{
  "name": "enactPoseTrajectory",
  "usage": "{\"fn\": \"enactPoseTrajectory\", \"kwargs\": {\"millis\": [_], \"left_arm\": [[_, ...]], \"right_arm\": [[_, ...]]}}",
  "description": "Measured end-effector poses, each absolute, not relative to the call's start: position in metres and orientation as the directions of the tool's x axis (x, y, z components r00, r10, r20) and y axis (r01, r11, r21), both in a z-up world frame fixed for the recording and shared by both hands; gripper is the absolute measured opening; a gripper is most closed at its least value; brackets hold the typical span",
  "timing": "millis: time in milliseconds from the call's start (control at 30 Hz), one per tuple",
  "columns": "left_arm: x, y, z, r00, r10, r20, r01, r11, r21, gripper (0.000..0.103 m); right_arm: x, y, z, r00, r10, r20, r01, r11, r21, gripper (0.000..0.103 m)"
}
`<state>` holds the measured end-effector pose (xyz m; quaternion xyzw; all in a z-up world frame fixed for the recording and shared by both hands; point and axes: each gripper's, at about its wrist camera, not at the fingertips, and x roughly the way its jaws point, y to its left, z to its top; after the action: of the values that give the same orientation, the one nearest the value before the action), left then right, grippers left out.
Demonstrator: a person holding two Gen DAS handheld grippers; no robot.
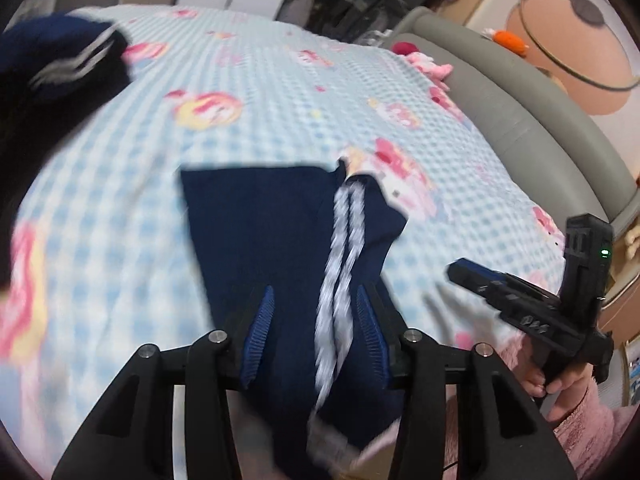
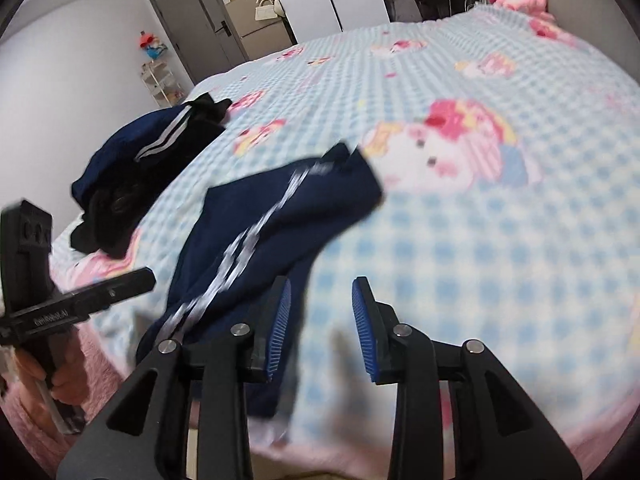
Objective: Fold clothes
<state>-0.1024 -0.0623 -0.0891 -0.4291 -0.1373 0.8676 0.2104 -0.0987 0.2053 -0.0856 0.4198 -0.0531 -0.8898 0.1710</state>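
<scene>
Plenty of open blue-checked bedspread (image 2: 460,248) is stretching ahead and to the right, with the grey padded bed frame (image 1: 516,120) curving along the right edge in the left wrist view and a dark clothes pile (image 2: 140,168) sitting far left. The navy striped trousers (image 1: 280,240) are lying near the bed's front edge, running between the left tongs (image 1: 316,320), whose pads are standing apart around the cloth. The right tongs (image 2: 320,320) are gaping open, holding nothing, trousers just beside the left pad.
</scene>
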Motion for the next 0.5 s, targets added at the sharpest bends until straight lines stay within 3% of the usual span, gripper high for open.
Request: {"fn": "enactPoseTrajectory", "kwargs": {"millis": [100, 400, 433, 467, 500], "left_arm": [[-0.143, -0.038, -0.085, -0.522, 0.487, -0.700, -0.278, -0.873, -0.400, 0.043], [-0.204, 0.009, -0.117, -0.407, 0.499, -0.765, -0.349, -0.859, -0.374, 0.043], [-0.205, 0.012, -0.121, -0.399, 0.498, -0.770, -0.358, -0.858, -0.369, 0.041], [-0.205, 0.015, -0.124, -0.392, 0.497, -0.774, -0.367, -0.856, -0.364, 0.020], [-0.206, 0.018, -0.128, -0.384, 0.497, -0.778, -0.376, -0.854, -0.360, 0.011]], "right_arm": [[-0.131, 0.202, -0.088, -0.580, -0.297, -0.759, 0.247, -0.952, 0.183, 0.034], [-0.172, 0.207, -0.118, -0.519, -0.297, -0.802, 0.203, -0.954, 0.222, 0.034], [-0.173, 0.208, -0.121, -0.514, -0.296, -0.805, 0.196, -0.954, 0.226, 0.034], [-0.174, 0.209, -0.124, -0.511, -0.296, -0.807, 0.193, -0.954, 0.229, 0.034], [-0.174, 0.210, -0.126, -0.508, -0.299, -0.808, 0.192, -0.954, 0.232, 0.034]]}}
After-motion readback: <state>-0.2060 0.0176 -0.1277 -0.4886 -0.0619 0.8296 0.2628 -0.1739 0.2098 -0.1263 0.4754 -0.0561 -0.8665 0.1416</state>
